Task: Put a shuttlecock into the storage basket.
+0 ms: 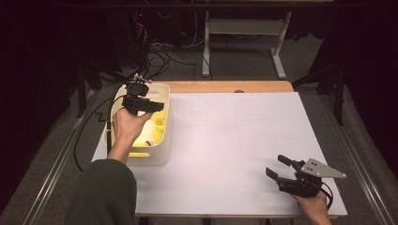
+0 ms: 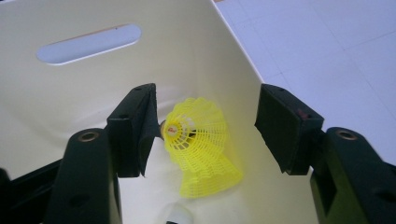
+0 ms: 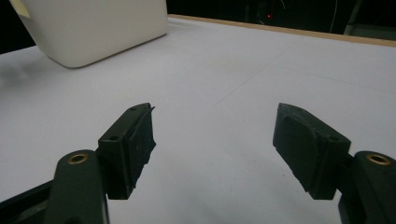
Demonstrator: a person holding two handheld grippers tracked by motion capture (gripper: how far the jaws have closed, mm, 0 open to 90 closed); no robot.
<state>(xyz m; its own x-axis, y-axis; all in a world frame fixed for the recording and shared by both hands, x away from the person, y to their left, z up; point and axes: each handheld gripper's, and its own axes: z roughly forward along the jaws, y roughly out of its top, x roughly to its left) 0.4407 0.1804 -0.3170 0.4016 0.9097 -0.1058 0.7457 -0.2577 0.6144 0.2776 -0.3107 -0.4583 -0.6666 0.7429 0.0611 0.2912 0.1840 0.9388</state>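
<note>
a: so, entry for this moment. left gripper (image 2: 205, 126) hangs inside the cream bin (image 1: 162, 154), which sits at the table's (image 1: 234, 154) left edge. its jaws stand wide, nothing pressed between the pads.

b: and the yellow shuttlecock (image 2: 198, 144)?

a: lies on the bin floor, between the jaws but nearer the left jaw in the left gripper view. its cork end just meets or nearly meets that jaw; can't tell which. the right jaw is well apart from the skirt.

b: long axis?

a: cork points up and toward the camera, skirt fans down and to the right, toward the bin wall. so the axis runs slantwise across the gap, not along it. judgement: a clean grip would want the gripper shifted to centre the cork.

b: other hand?

a: right gripper (image 1: 277, 171) rests near the table's near right corner, jaws wide, nothing in them, well apart from the bin. left is plainly nearer.

b: writing?

a: a small red mark on the cork's band, too small to read. more yellow shuttlecocks (image 1: 157, 129) in the bin, seen from the high view.
</note>
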